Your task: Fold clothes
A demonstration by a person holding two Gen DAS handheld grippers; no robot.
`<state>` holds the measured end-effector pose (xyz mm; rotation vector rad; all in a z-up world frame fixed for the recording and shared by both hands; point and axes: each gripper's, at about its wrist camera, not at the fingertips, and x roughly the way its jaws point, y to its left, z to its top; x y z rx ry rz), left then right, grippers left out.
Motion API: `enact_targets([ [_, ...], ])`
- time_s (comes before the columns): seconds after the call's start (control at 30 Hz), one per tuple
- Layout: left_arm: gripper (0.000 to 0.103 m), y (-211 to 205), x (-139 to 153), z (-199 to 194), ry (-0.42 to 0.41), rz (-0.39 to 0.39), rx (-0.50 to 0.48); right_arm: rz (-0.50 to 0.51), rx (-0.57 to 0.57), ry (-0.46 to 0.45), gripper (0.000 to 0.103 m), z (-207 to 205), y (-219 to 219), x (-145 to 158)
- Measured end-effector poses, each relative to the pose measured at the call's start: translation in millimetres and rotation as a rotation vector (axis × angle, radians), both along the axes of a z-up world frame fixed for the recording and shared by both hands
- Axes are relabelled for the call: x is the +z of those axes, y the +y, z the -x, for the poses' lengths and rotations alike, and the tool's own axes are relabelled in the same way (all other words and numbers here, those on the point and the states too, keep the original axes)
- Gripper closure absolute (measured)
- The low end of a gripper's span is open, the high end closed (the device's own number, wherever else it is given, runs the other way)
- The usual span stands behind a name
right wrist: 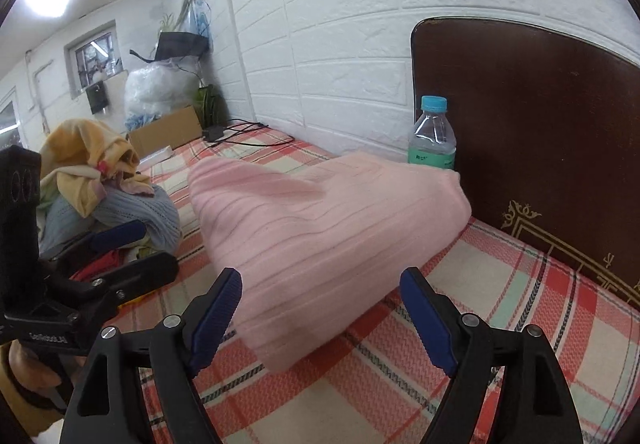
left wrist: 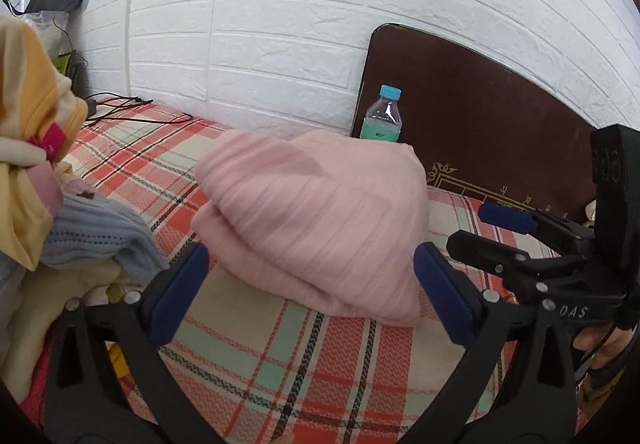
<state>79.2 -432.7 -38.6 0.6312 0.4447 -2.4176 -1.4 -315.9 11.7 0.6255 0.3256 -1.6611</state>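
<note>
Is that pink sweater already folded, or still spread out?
Folded. The pink sweater lies on the plaid bedsheet as a compact bundle with stacked layers showing at its near edge; neither open gripper touches it.

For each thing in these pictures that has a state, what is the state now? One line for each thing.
Pink sweater: folded, lying on the plaid sheet, held by no claw.
Clothes pile: unfolded, heaped beside the sweater.
Bottle: upright, capped, behind the sweater, by the headboard.
Left claw: open, empty.
Right claw: open, empty.
Cable: loose on the sheet by the wall.
</note>
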Motion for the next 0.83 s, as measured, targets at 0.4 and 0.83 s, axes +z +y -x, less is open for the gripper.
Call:
enact_targets([
  [0.4,0.001,11,4,-1,-0.034,0.046,-0.019,0.022,-0.028,-0.059,0.014,-3,17,-6],
  [0.83,0.001,29,11,4,-0.065,0.104,-0.063,0.012,-0.053,-0.081,0.014,2,24,-4],
])
